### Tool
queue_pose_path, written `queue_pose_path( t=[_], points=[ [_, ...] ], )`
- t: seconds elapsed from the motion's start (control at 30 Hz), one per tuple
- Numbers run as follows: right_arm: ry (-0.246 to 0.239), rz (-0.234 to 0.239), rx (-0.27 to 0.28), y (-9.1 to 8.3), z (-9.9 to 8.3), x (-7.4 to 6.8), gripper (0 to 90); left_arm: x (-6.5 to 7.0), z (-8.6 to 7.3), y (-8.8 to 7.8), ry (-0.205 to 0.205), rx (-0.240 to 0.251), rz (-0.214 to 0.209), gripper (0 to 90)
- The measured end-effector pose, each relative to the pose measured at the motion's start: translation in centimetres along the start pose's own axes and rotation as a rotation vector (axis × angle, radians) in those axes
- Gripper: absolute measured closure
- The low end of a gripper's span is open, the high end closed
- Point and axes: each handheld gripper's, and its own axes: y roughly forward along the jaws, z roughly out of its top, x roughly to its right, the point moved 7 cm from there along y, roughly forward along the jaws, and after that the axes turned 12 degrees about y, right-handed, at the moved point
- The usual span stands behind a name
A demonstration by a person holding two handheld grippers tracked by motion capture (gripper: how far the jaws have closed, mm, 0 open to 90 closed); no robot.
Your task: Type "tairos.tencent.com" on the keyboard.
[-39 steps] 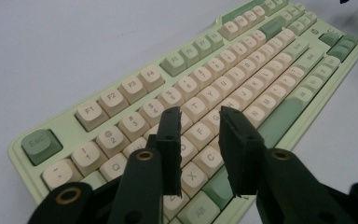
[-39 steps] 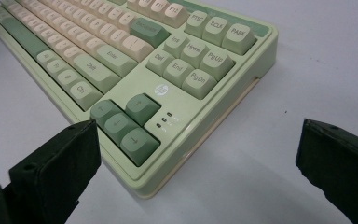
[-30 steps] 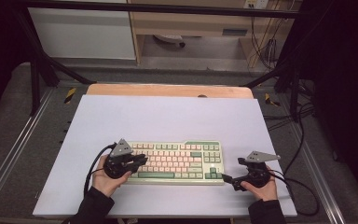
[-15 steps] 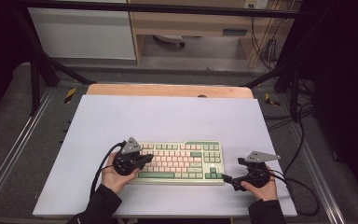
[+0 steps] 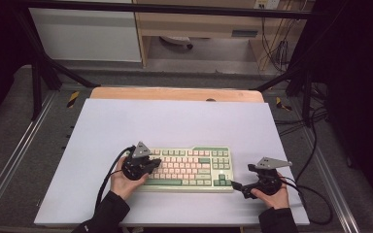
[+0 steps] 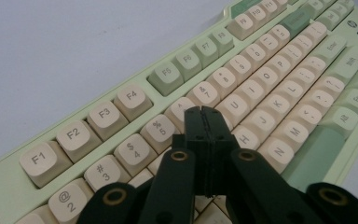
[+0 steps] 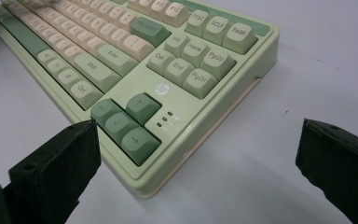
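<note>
A pale green keyboard [image 5: 194,167] with cream keys lies near the table's front edge. My left gripper [image 5: 156,162] hangs over its left half, held by a hand in a dark sleeve. In the left gripper view the black jaws are pressed together, and the left gripper [image 6: 208,112] tips sit just above the keyboard's [image 6: 168,74] keys around 6 and Y, with nothing between them. My right gripper [image 5: 235,187] rests at the keyboard's front right corner. In the right gripper view the right gripper [image 7: 198,128] stands wide open, with the keyboard's [image 7: 135,28] arrow-key corner between the jaws, untouched.
The keyboard sits on a white table sheet [image 5: 175,121] with a wooden strip [image 5: 175,93] along the back. Black cables [image 5: 315,204] trail off the right side. Metal frame rails [image 5: 14,155] run along both sides, and a white cabinet [image 5: 87,34] stands beyond.
My left gripper has moved right, from the keyboard's left end to over its keys. The right gripper has stayed put.
</note>
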Motion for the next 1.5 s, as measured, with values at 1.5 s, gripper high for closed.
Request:
queue_pose_path(
  t=[1.5],
  points=[
    [0.003, 0.005, 0.0, 0.0, 0.0, -0.1, 0.5, 0.0, -0.4, -3.6, 0.027, 0.037, -0.005, 89.9]
  ],
)
